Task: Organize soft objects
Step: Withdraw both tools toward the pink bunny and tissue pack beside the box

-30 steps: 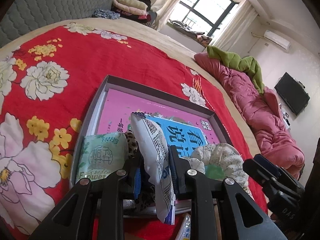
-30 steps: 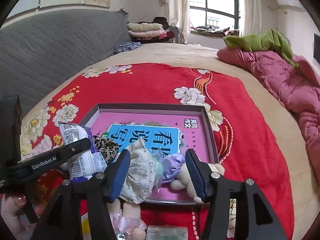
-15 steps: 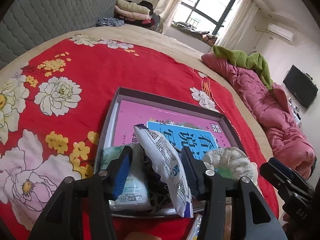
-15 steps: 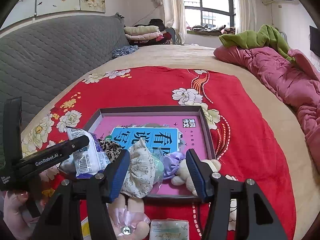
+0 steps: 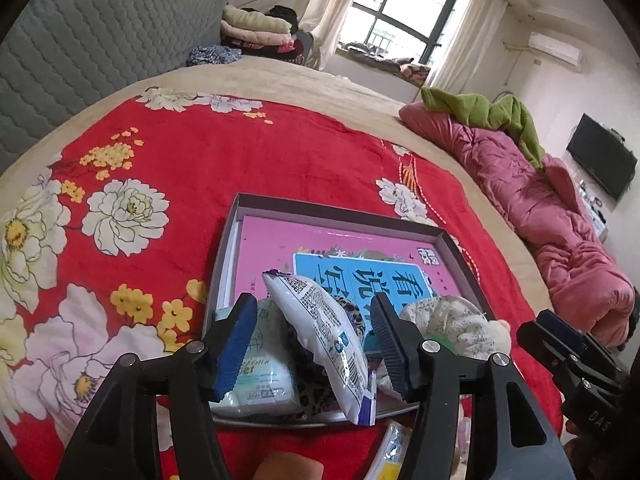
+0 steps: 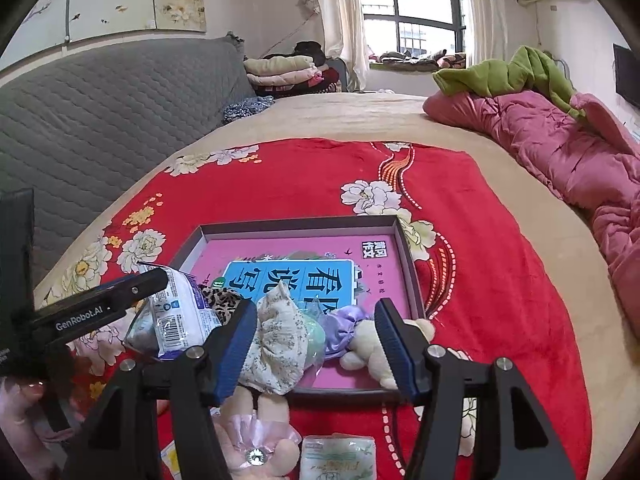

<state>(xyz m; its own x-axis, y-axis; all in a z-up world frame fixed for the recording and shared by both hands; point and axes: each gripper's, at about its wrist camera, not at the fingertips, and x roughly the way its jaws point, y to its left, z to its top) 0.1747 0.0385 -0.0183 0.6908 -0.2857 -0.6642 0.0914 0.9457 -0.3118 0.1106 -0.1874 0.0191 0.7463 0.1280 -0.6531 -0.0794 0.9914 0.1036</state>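
Left gripper (image 5: 314,344): jaws apart, having just been opening; a white snack packet (image 5: 320,336) stands between the blue pads, touching neither. The packet leans in the near edge of a shallow grey box (image 5: 340,216), over a green-and-white tissue pack (image 5: 260,384) at lower left and a leopard-print cloth (image 5: 352,316) behind it.

Right gripper (image 6: 314,344): jaws apart, also opened a little further; between them, lower centre, lie a floral fabric pouch (image 6: 276,344), a lilac cloth (image 6: 340,324) and a cream plush toy (image 6: 368,348), none clamped. The pouch touches or nearly touches the left pad; cannot tell which.

Bottom edge of the right wrist view, outside the box: a pink-dressed plush (image 6: 256,440) and another tissue pack (image 6: 338,458).

Box floor: a pink book with blue title panel (image 6: 292,280).

Surface: red blanket with white peonies (image 5: 200,168) on a beige bed. Further back: grey quilted headboard (image 6: 100,104) upper left, pink quilt (image 6: 560,144) with green cloth (image 6: 508,72) at right, folded bedding (image 6: 284,70), window (image 6: 412,0).
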